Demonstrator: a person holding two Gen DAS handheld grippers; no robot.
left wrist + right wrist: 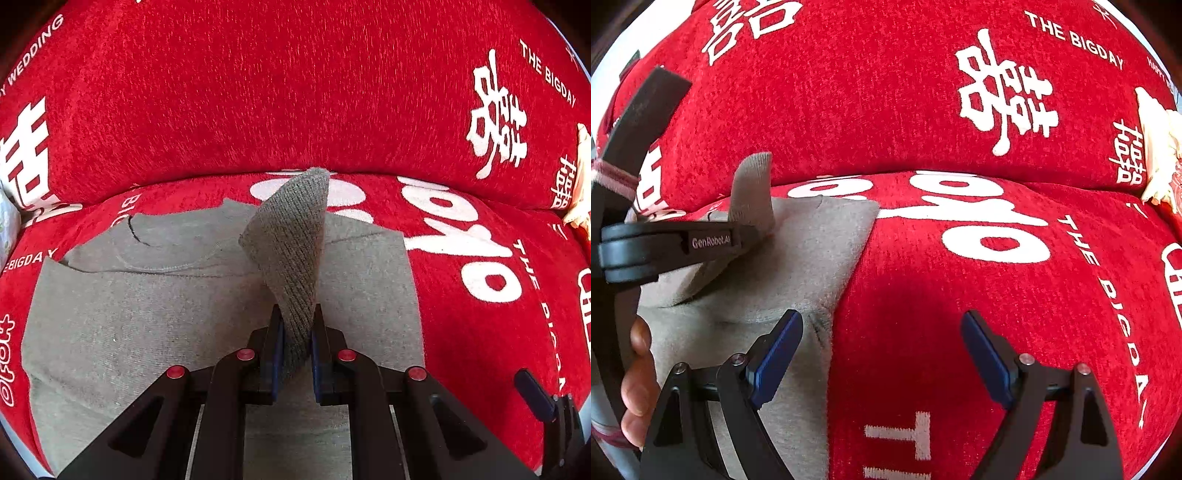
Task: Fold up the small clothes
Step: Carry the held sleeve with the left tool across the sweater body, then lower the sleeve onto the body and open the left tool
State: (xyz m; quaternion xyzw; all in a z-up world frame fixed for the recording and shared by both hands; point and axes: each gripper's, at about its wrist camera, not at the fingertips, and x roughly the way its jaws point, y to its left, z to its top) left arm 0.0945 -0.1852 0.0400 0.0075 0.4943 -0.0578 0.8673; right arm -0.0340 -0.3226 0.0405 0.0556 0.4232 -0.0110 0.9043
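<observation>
A small grey sweatshirt (155, 306) lies flat on a red sofa seat (461, 325). My left gripper (297, 343) is shut on its ribbed grey cuff (291, 251), which stands up above the garment. In the right wrist view the garment (798, 266) lies at the left, and the left gripper (753, 236) shows side-on, pinching the raised cuff (751, 192). My right gripper (882, 354) is open and empty, its left fingertip (783, 343) over the garment's right edge, its right one over bare red fabric.
The sofa backrest (295, 92) with white lettering rises just behind the garment. A cream tasselled object (1160, 158) sits at the far right. A hand (637, 387) holds the left gripper's handle.
</observation>
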